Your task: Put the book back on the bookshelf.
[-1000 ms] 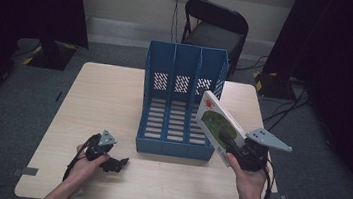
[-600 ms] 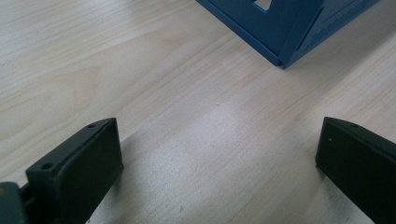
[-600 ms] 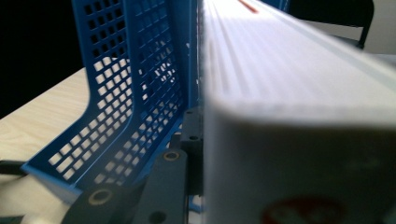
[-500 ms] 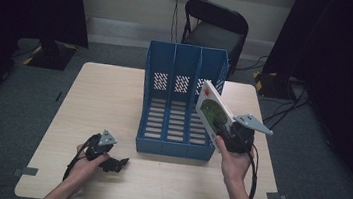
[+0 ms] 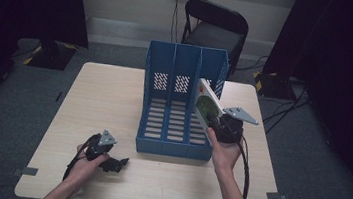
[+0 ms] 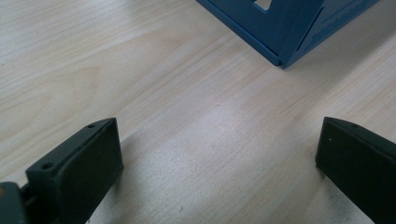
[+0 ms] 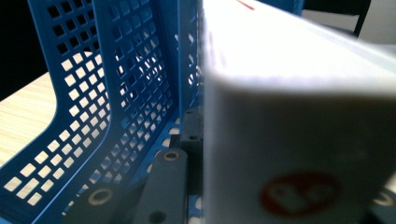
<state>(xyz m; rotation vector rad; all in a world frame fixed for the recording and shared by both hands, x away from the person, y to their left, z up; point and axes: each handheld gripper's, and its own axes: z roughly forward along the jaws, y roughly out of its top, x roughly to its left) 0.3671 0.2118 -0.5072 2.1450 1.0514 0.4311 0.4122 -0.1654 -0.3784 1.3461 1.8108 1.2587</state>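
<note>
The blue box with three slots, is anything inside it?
The left and middle slots of the blue box look empty, showing only slatted floor. The right tool holds a white book over the right slot, covering part of it.

Book [image 7: 299, 116]: sitting so close to the right gripper view's lens that it is blurring; its edges are running off the top, right and bottom.
Red mark on book: too blurred to read.
Right gripper [image 5: 219, 126]: its jaws are hiding behind the book and hand in the high view.
File rack [image 6: 289, 28]: getting cut off by the top edge of the left gripper view.
Left gripper [image 6: 219, 163]: both jaws are running off the bottom corners.
</note>
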